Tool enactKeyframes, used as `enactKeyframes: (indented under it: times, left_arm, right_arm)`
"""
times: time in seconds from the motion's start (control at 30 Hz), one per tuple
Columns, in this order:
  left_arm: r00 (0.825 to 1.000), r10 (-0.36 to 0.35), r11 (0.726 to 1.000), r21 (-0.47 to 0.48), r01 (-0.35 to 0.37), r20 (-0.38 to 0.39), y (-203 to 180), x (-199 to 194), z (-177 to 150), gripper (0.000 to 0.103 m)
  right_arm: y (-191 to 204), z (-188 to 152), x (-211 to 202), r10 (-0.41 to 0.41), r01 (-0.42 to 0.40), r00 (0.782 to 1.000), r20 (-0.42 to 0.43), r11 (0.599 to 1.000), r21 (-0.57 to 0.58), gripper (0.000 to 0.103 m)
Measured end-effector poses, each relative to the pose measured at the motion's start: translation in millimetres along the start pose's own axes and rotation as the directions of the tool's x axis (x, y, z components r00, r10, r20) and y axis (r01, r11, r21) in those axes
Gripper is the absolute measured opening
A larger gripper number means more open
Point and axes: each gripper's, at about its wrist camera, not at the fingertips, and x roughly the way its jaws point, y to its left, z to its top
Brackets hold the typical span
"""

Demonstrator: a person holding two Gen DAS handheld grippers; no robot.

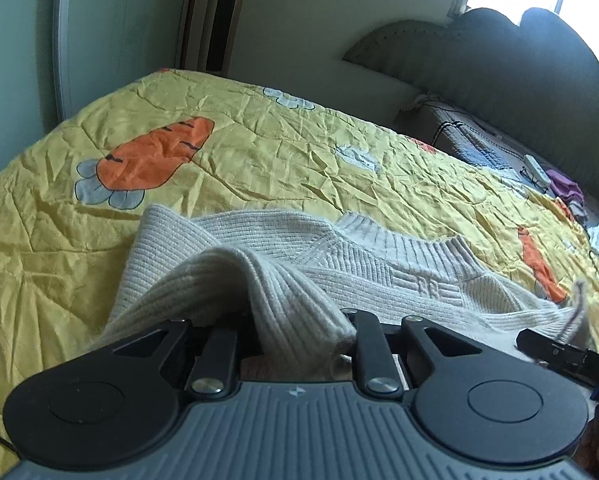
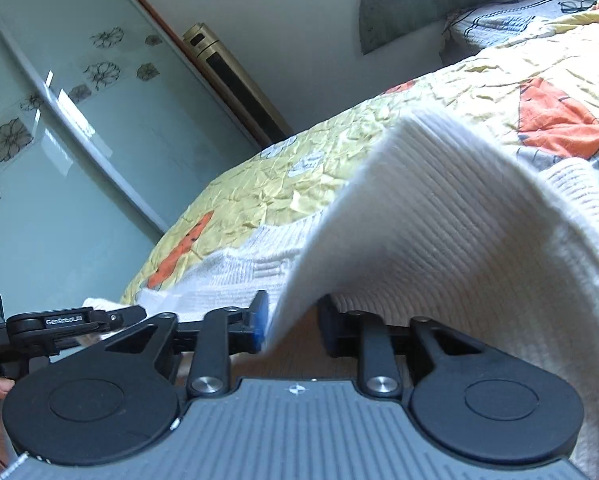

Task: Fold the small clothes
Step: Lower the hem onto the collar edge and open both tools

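A cream knitted sweater (image 1: 379, 276) lies on the yellow carrot-print quilt (image 1: 259, 152), its ribbed collar toward the far side. My left gripper (image 1: 295, 340) is shut on a raised fold of the sweater's near edge; the knit drapes over the fingers and hides the tips. My right gripper (image 2: 291, 324) is shut on another part of the sweater (image 2: 439, 248), which is lifted and hangs over its right finger. The blue pad of its left finger (image 2: 260, 320) shows. The right gripper also shows at the right edge of the left wrist view (image 1: 555, 346), and the left gripper shows in the right wrist view (image 2: 59, 324).
The quilt (image 2: 359, 152) covers a bed with a grey padded headboard (image 1: 499, 72). A pillow (image 1: 459, 136), a white power strip (image 1: 535, 168), glasses and purple cloth lie near the headboard. A glass wardrobe door (image 2: 59, 120) and a gold standing air conditioner (image 2: 235, 80) stand beyond the bed.
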Motion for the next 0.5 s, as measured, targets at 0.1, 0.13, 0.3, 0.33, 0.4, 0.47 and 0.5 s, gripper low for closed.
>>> enactKeyframes:
  times: [0.1, 0.13, 0.3, 0.33, 0.4, 0.47, 0.5]
  left_arm:
    - [0.999, -0.045, 0.995, -0.085, 0.043, -0.021, 10.8, 1.5, 3.4, 0.021]
    - [0.998, -0.054, 0.993, -0.104, 0.052, -0.023, 13.4, 1.7, 4.2, 0.022]
    - [0.997, -0.079, 0.986, -0.145, 0.077, -0.012, 19.7, -0.1, 9.5, 0.03]
    - [0.997, -0.077, 0.986, -0.148, 0.076, 0.003, 20.3, -2.4, 11.0, 0.033]
    - [0.996, -0.071, 0.985, -0.154, 0.077, 0.048, 22.2, -8.3, 14.9, 0.057]
    - [0.992, -0.04, 0.985, -0.16, 0.059, 0.121, 24.6, -18.2, 19.2, 0.078]
    - [0.987, -0.002, 0.986, -0.161, 0.029, 0.163, 25.2, -24.4, 19.9, 0.084]
  right_arm:
    - [-3.0, 2.2, -1.0, -0.008, 0.008, 1.0, 0.023, 1.0, 0.007, 0.053]
    - [-3.4, 3.1, -0.8, -0.012, 0.012, 0.999, 0.029, 1.0, 0.008, 0.054]
    - [-4.1, 3.3, 0.7, -0.013, 0.013, 0.999, 0.041, 1.0, 0.005, 0.057]
    - [-4.8, 2.9, 0.4, -0.012, 0.012, 0.999, 0.043, 1.0, 0.003, 0.058]
    - [-3.3, 2.0, 1.2, -0.014, 0.014, 0.999, 0.044, 1.0, -0.001, 0.059]
    - [-3.0, 0.8, 1.5, -0.022, 0.022, 0.999, 0.046, 1.0, -0.006, 0.06]
    - [-2.8, 0.9, 1.7, -0.025, 0.026, 0.999, 0.048, 1.0, -0.008, 0.06]
